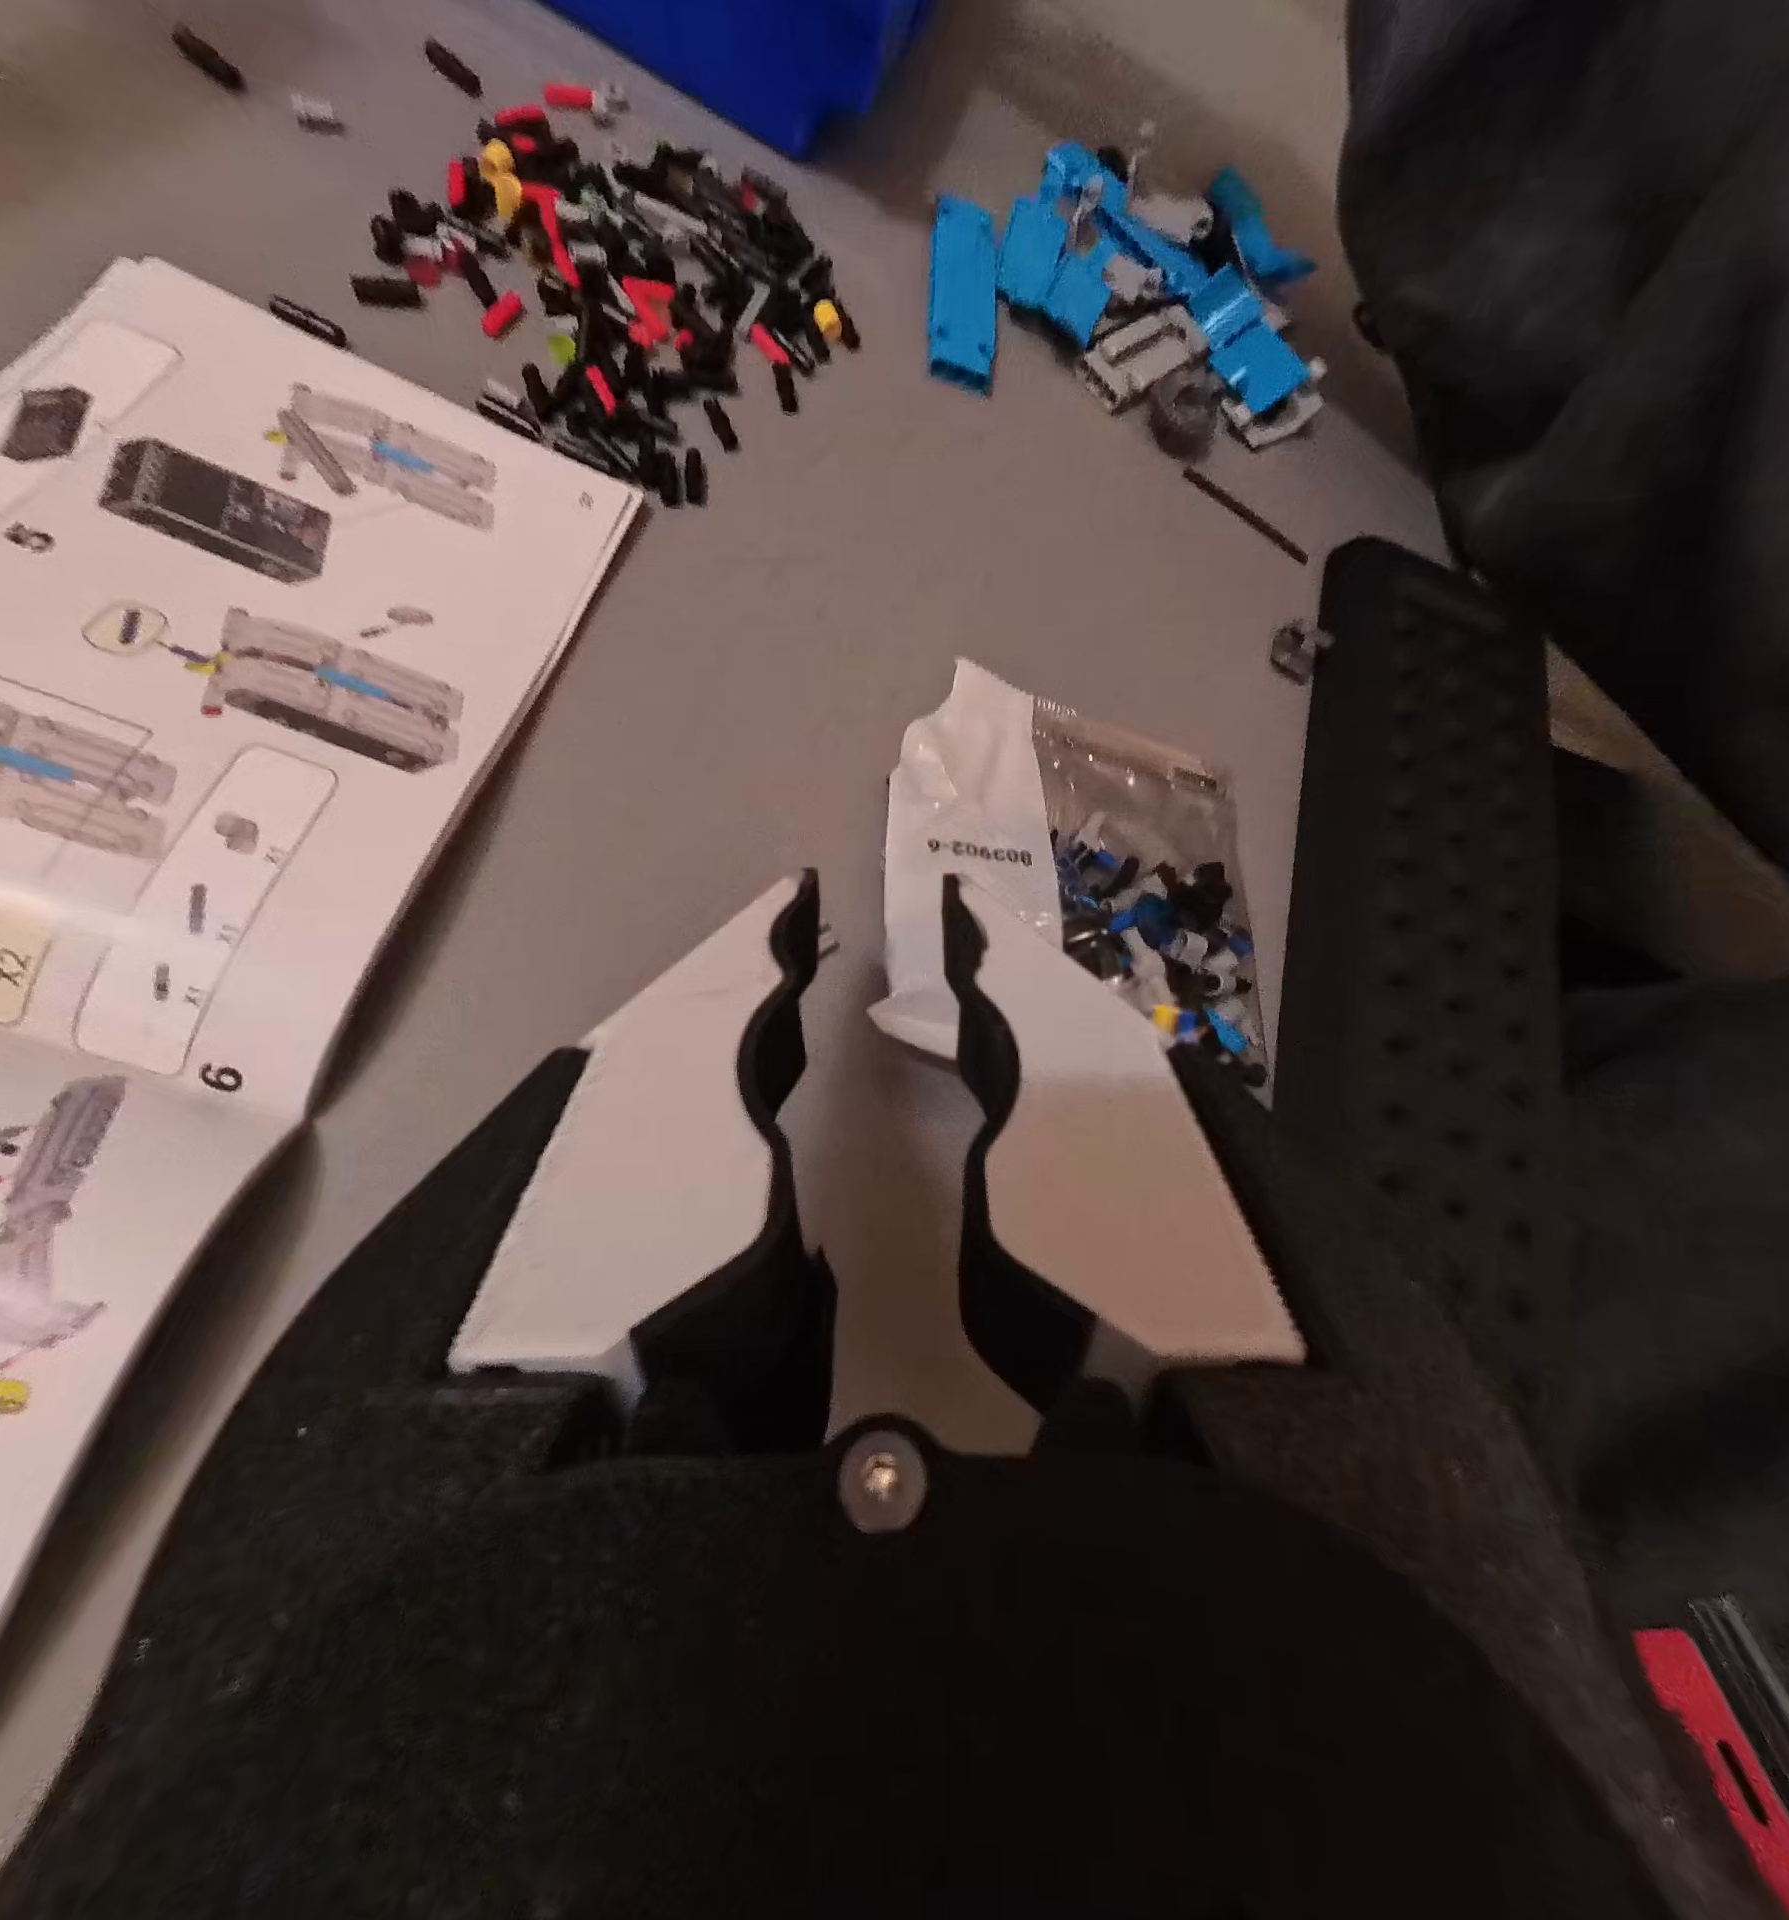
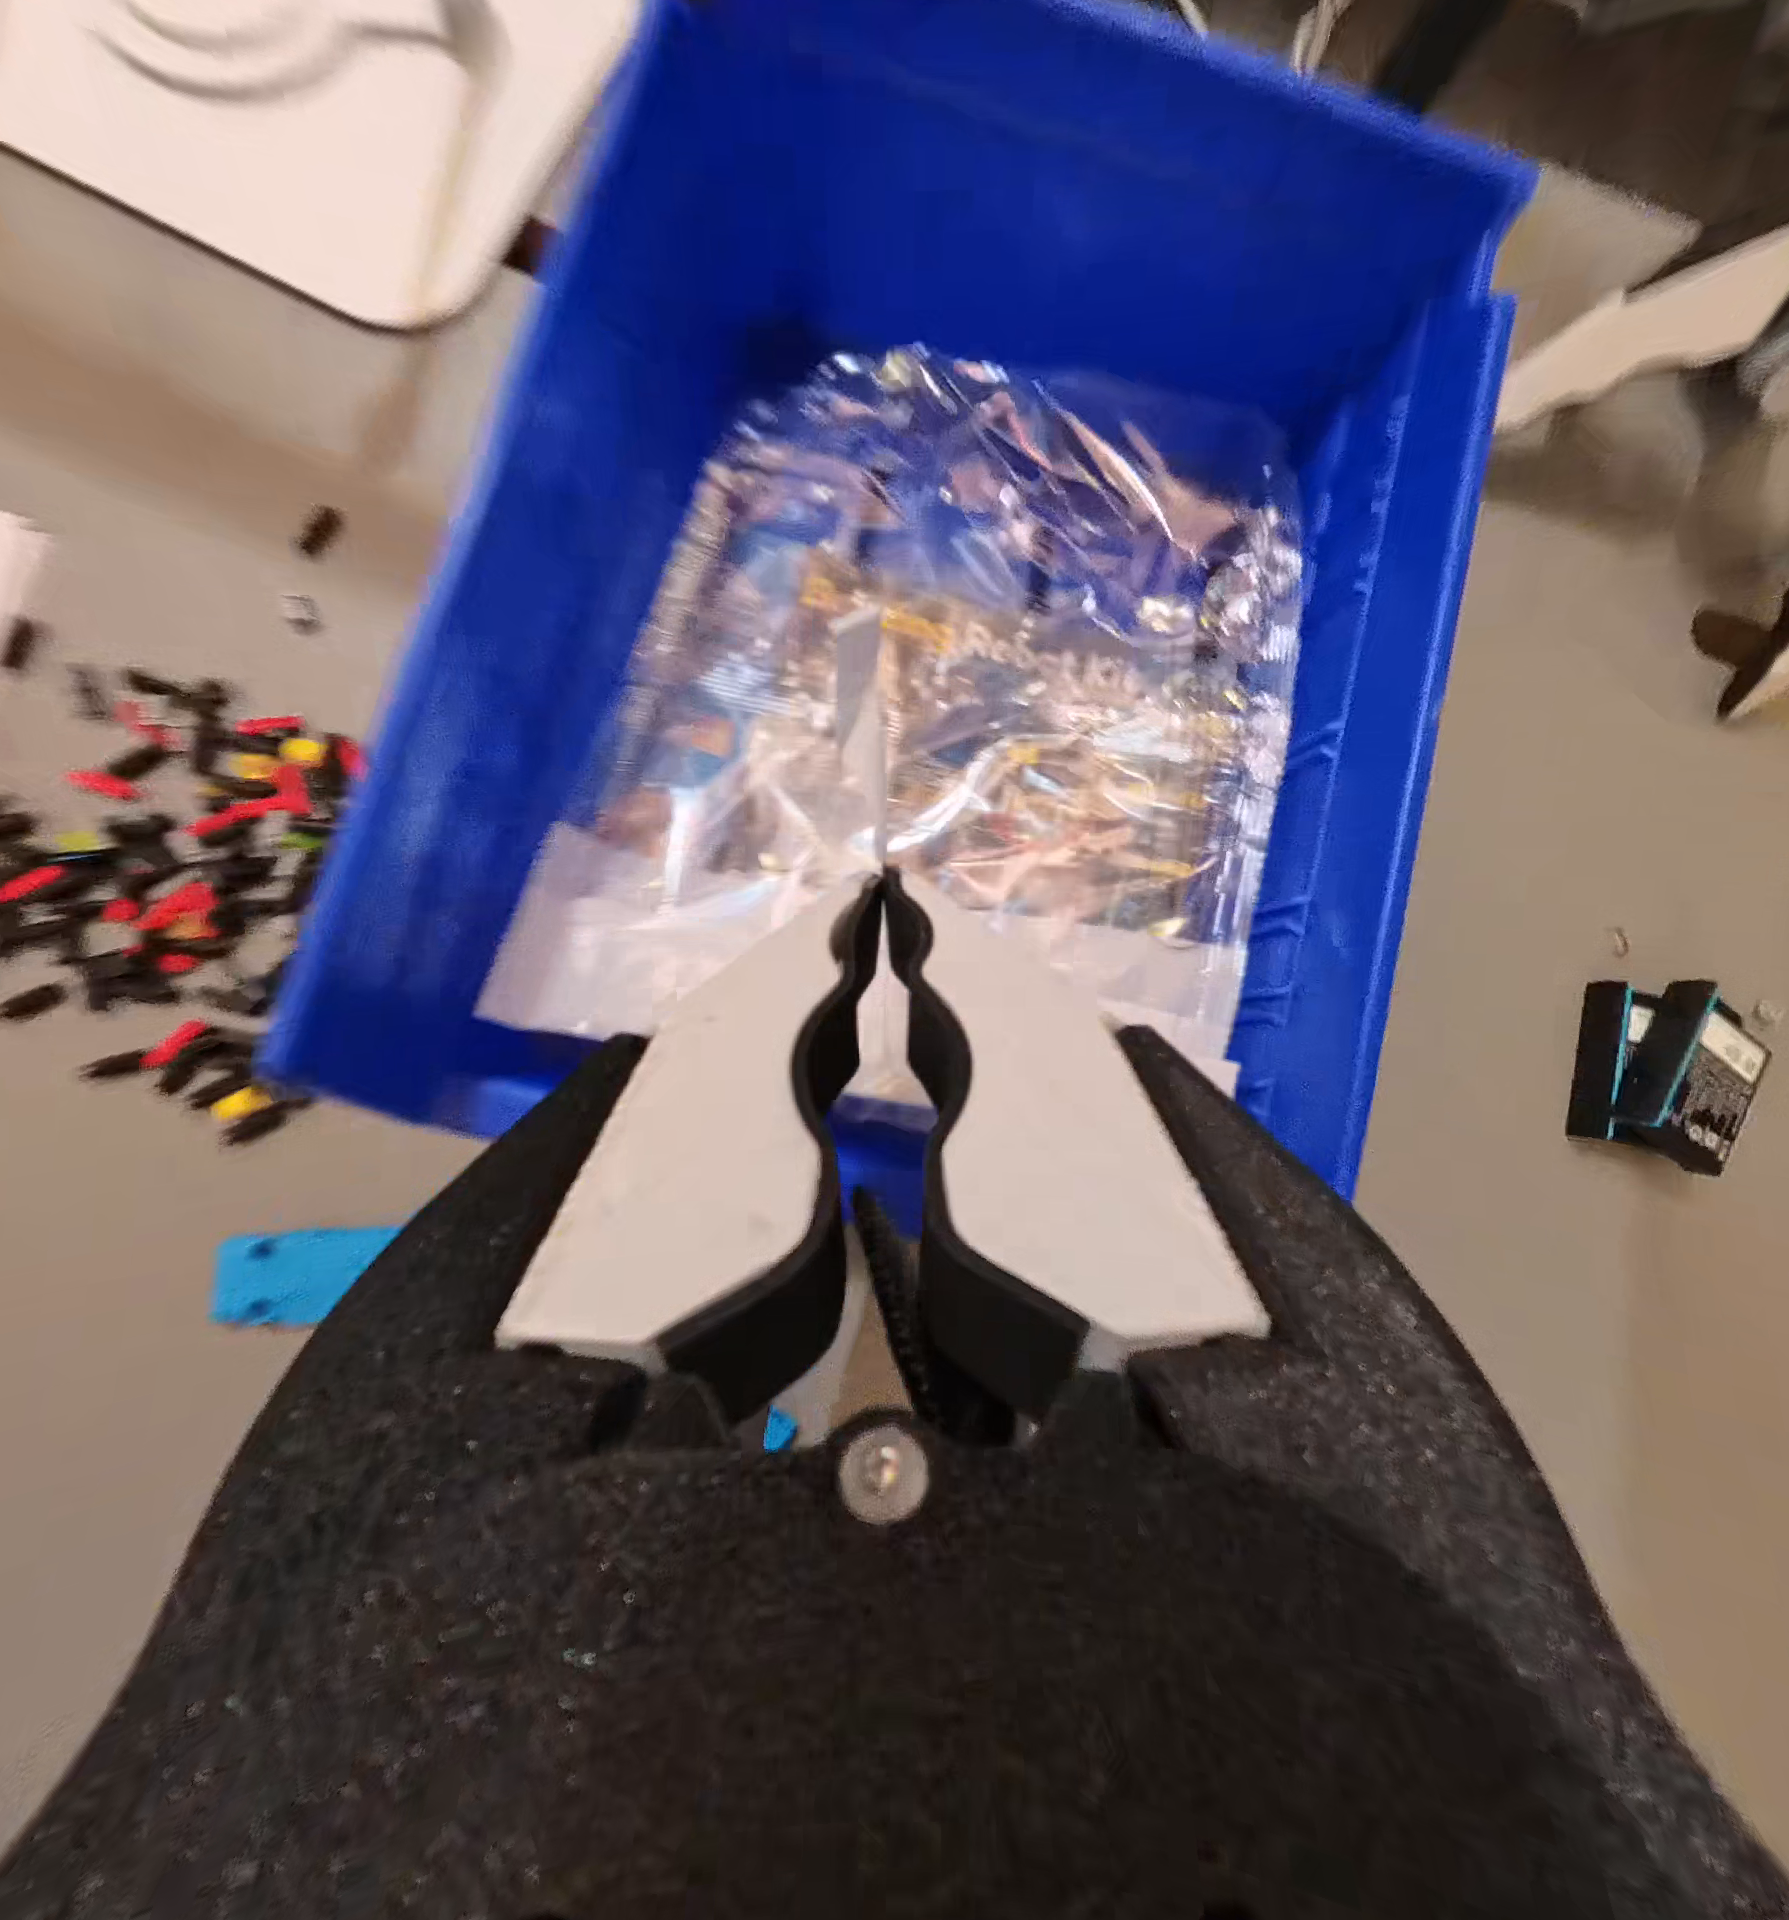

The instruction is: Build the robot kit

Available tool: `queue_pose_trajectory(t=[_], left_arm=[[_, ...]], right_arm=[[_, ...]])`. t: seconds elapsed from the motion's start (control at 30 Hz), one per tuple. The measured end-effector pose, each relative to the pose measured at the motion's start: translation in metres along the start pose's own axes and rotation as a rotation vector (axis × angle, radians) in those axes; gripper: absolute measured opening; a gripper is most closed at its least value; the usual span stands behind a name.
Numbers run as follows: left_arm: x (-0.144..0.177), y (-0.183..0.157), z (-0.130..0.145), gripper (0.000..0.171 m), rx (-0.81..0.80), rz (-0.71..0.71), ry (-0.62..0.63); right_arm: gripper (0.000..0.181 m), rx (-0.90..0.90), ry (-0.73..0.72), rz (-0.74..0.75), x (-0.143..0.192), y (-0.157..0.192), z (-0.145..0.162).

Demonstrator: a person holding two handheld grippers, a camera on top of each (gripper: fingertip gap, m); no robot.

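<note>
Tongs first: left tongs stand narrowly parted, holding nothing, poised over the grey surface just beside one small clear bag of mixed pieces, the right tip overlapping its white paper end. Right tongs are pinched together on a fold of one crinkled clear plastic bag, held over or inside one blue bin; which, cannot tell. One open instruction booklet lies left. One scattered pile of black, red and yellow pins, too many to count; one cluster of blue panels.
</note>
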State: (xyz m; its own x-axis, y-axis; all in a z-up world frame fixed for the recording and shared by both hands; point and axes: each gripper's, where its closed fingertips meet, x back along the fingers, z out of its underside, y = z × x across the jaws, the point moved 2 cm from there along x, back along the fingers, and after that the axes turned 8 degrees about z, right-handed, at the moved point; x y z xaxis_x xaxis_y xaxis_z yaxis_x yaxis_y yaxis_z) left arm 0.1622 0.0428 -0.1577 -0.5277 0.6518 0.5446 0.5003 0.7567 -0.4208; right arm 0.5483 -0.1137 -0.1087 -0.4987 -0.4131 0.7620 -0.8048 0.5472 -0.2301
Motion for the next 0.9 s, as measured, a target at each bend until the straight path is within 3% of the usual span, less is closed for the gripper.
queue_pose_trajectory(t=[0.1, 0.2, 0.23, 0.27, 0.33, 0.4, 0.47, 0.53, 0.67, 0.77, 0.83, 0.9], left_arm=[[-0.004, -0.004, 0.018, 0.023, 0.006, -0.036, 0.039], [0.002, -0.008, 0.027, 0.022, 0.024, -0.097, 0.035], [0.005, -0.009, 0.030, 0.022, 0.047, -0.110, 0.023], [0.007, -0.011, 0.034, 0.021, 0.072, -0.106, 0.015], [0.004, -0.014, 0.046, 0.021, 0.133, -0.076, 0.024], [-0.003, -0.014, 0.052, 0.022, 0.173, -0.051, 0.021], [-0.012, -0.015, 0.053, 0.023, 0.215, -0.005, 0.005], [-0.019, -0.015, 0.049, 0.021, 0.236, 0.027, -0.016], [-0.029, -0.014, 0.041, 0.007, 0.214, 0.009, -0.036], [-0.032, -0.022, 0.026, 0.002, 0.131, 0.008, -0.089], [-0.031, -0.028, 0.016, 0.000, 0.057, -0.004, -0.121], [-0.029, -0.036, 0.008, 0.000, -0.030, -0.013, -0.149]], right_arm=[[0.020, -0.045, 0.015, -0.009, -0.013, 0.000, 0.000], [0.035, -0.045, -0.158, 0.012, 0.036, 0.025, -0.017], [0.032, -0.032, -0.235, -0.008, 0.060, 0.043, -0.020], [0.026, -0.019, -0.301, -0.089, 0.082, 0.072, -0.019], [0.025, 0.003, -0.297, -0.431, 0.110, 0.155, 0.007], [0.045, 0.030, -0.129, -0.765, 0.113, 0.229, 0.058], [0.043, 0.035, 0.003, -0.859, 0.092, 0.267, 0.100], [0.040, 0.028, 0.063, -0.841, 0.071, 0.283, 0.123], [0.035, 0.091, 0.034, -0.795, 0.059, 0.300, 0.126], [0.021, 0.140, 0.070, -0.867, 0.066, 0.310, 0.131], [0.001, 0.163, 0.060, -0.890, 0.073, 0.309, 0.132], [0.000, 0.179, -0.012, -0.896, 0.087, 0.304, 0.124]])
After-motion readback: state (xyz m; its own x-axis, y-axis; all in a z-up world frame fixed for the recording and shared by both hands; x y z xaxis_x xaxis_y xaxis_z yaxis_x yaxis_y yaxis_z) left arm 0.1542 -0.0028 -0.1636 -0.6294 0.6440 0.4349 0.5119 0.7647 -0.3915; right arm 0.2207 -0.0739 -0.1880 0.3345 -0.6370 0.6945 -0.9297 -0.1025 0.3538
